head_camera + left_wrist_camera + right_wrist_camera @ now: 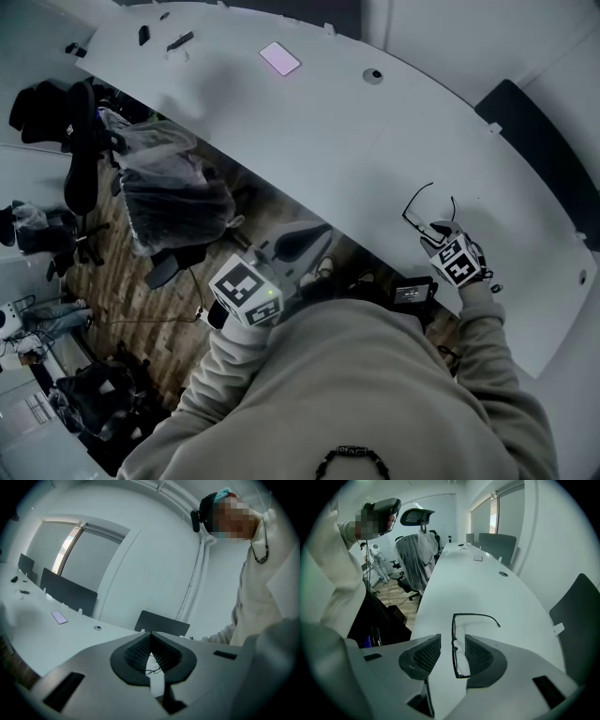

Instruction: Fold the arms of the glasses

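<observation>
Honestly, with the right gripper [453,635] wide open around the glasses [453,643] at lower centre, pinch the frame gently, avoiding the lenses.

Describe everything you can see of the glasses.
The glasses have a thin dark frame, plastic by the look of it, and clear lenses. They rest on the white table, near its front edge. In the head view both arms stand out from the front, unfolded; one ends in a bent tip. The front runs between the fingers of the right gripper, which stand apart, and neither visibly presses on it.
</observation>
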